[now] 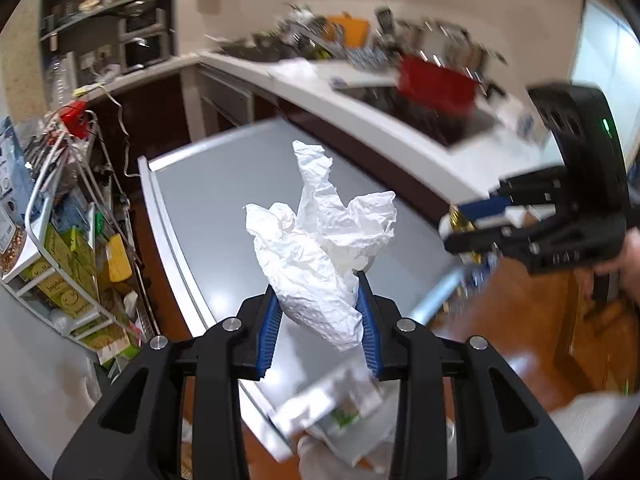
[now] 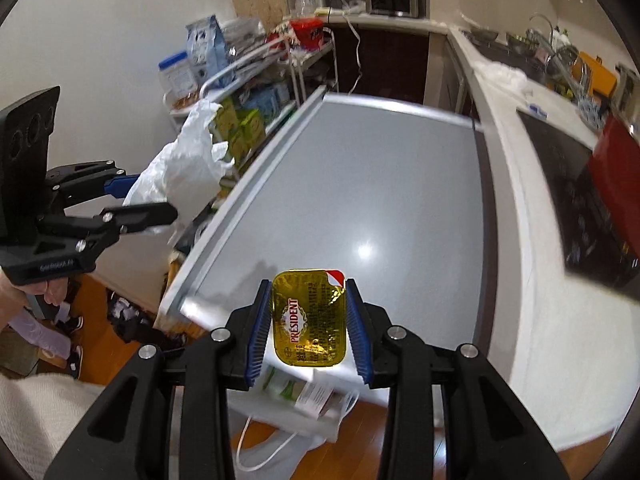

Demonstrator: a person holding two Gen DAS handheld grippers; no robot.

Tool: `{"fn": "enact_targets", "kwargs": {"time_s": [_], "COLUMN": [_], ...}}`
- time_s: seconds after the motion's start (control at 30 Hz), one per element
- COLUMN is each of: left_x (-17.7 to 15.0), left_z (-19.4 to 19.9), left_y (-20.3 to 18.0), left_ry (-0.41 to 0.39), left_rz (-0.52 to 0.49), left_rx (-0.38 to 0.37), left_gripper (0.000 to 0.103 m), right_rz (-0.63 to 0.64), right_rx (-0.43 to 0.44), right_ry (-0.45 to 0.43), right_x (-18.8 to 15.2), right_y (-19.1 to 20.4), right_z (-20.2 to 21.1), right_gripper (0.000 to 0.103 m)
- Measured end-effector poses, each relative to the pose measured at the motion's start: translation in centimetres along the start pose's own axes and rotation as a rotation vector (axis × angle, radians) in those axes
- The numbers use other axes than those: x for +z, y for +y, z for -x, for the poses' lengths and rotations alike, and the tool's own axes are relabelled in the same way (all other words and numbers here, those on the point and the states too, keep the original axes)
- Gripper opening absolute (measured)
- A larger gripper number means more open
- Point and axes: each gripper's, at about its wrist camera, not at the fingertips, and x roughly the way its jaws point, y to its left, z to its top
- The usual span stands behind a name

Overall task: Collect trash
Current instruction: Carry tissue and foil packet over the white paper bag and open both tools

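Observation:
My left gripper (image 1: 320, 312) is shut on a crumpled white paper napkin (image 1: 316, 248), which sticks up from between the blue pads above the grey table (image 1: 208, 200). In the right wrist view the same left gripper (image 2: 156, 196) shows at the left edge with the napkin (image 2: 180, 168) bunched in it. My right gripper (image 2: 308, 320) is shut on a gold foil butter packet (image 2: 308, 316) with a red corner, held flat between the pads above the grey table (image 2: 380, 184). In the left wrist view the right gripper (image 1: 476, 220) hangs at the right with a gold and blue scrap in it.
A white bag with cartons (image 2: 304, 400) sits open on the wood floor under the table's near edge. A wire rack of boxes (image 1: 76, 248) stands left of the table. A white counter (image 1: 360, 112) with a hob and a red pot (image 1: 436, 80) runs along the far side.

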Motion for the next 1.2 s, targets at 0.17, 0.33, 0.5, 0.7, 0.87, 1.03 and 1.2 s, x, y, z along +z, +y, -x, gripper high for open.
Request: {"fn": "enact_targets", "kwargs": {"time_s": [0.17,0.33,0.5,0.7,0.87,1.03,1.2], "left_x": [-3.8,-7.0,-9.1,-10.6,-11.3,-12.2,-13.1], "left_z": [-1.4,-3.3,-5.3,-7.6,-8.3,-8.8,-8.7], "left_y": [-2.5,-4.5,-4.8,-4.5,-4.5,-4.1,-3.7], "left_ry": [0.112,0.211,0.283,0.334,0.353,0.377,0.391], "left_rz": [-0.039,-0.082,-0.097,-0.1,-0.082,-0.068,-0.037], "left_rx": [-0.059,-0.089,-0.1,-0.098,-0.102,-0.082,-0.082], "left_gripper": [0.036,0.036,0.037,0.039,0.06,0.067,0.076], "right_rz": [-0.026,-0.064,-0.075,-0.076,-0.095,-0.095,-0.11], "right_rx": [0.029,0.049,0.046,0.04,0.035,0.032,0.03], "right_ry": [0.107,0.178,0.215,0.232,0.242,0.267,0.273], "right_x": [-4.3,-7.4,-8.9,-9.0,-8.8,-9.6,-10.4], "right_y": [1.4,1.9,2.2,2.1,1.8,1.3,1.4], "right_z": [-2.9,-5.8,-8.1,-10.3,-11.6,-12.0,-12.0], "right_gripper": [0.036,0.036,0.036,0.036,0.054,0.055,0.056]}}
